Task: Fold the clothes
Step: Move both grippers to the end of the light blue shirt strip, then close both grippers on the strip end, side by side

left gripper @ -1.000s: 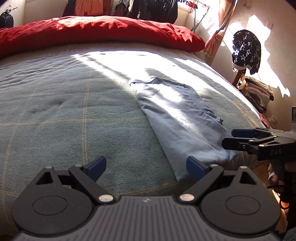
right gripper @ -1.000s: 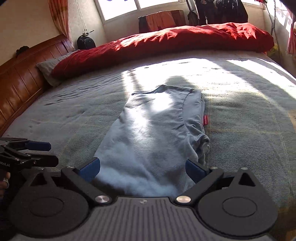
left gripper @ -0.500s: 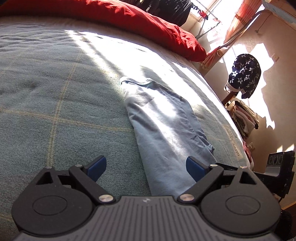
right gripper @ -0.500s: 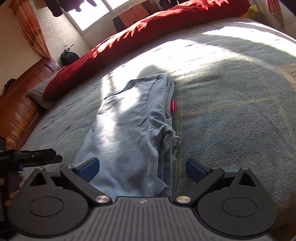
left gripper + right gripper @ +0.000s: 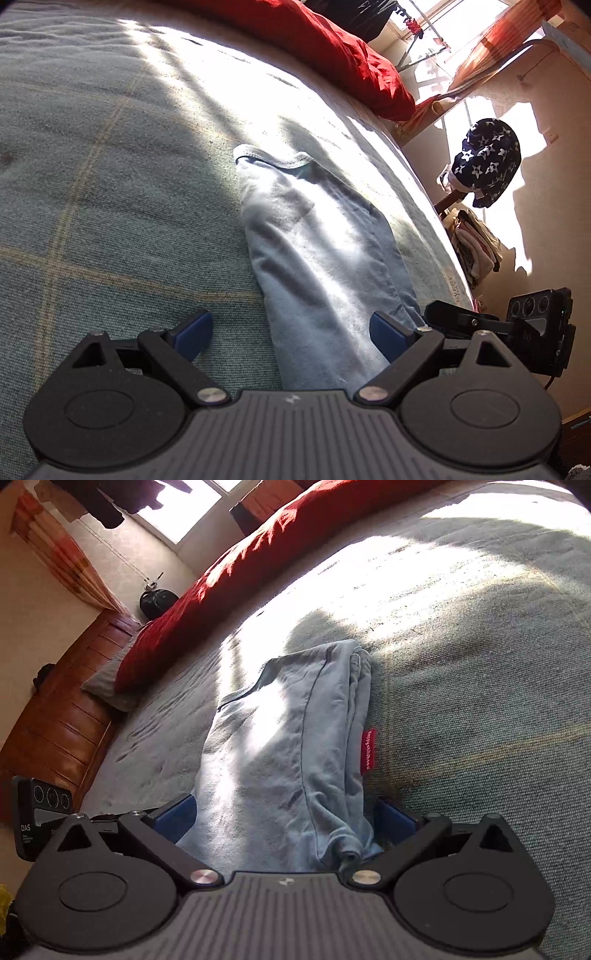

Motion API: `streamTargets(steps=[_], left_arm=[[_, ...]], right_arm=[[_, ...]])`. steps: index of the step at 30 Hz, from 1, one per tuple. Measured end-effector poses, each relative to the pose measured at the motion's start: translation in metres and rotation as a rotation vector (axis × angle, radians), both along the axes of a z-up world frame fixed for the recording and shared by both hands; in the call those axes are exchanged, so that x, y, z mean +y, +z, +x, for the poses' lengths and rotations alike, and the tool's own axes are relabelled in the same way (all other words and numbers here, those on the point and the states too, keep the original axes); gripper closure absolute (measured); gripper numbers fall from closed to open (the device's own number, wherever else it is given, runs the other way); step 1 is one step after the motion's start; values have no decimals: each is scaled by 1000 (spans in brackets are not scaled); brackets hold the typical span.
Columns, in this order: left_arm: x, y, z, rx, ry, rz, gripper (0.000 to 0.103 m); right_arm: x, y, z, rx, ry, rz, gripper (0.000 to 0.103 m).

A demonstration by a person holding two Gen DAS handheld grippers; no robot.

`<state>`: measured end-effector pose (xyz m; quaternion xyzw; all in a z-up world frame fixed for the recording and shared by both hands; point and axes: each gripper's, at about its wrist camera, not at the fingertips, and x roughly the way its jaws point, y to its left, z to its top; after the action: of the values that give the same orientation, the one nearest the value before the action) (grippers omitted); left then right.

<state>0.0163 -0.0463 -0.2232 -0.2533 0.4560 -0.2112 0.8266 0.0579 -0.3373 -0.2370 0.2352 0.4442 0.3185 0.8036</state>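
Sunlit bedroom, w/ a bed (image 5: 92, 155) under a grey-green blanket w/ thin yellow check lines; bright sun patch across the far part. Count: 1 light blue garment (image 5: 317, 258), 1 long red duvet (image 5: 332, 40) bunched along the far edge, 1 grey pillow (image 5: 110, 690) at the wooden headboard (image 5: 62, 720) on the left in my right view, 1 dark star-print garment (image 5: 487, 158) hanging by the wall at right, 1 stack of folded clothes (image 5: 472, 243) below it.

Blue garment is already folded into a long narrow strip, lying flat on the bed, running from the near edge away from me; collar at the far end, small red label (image 5: 369, 751) sticking out on its right side.

My left gripper (image 5: 291, 332): low over the near bed edge, fingers wide apart, nothing between them but blanket on the left and the strip's near left part on the right; right pad sits over the fabric. Can't tell if it touches.

My right gripper (image 5: 284, 816): also low at the near end, fingers spread wide, straddling the whole width of the strip's near end, rumpled hem between them. Not clamped on anything. Each gripper shows at the edge of the other's view, close side by side.
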Motion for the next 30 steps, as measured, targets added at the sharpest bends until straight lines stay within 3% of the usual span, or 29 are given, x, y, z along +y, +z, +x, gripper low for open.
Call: streamTargets(steps=[11,17,21,30], left_arm=[[-12,-10,47,62,-50,-94,12],[-17,-14,17,124,-136,-184,12],[-15,-18,17,142,-137,-213,12],[-34,-22,67,153,-141,-191,13]], right_arm=[[19,-6,62,52,57,64,0],[8,-6,39,98,88,97,0],[1,-9,19,135,133,137,0],[20,-18,63,196,155,198,0]])
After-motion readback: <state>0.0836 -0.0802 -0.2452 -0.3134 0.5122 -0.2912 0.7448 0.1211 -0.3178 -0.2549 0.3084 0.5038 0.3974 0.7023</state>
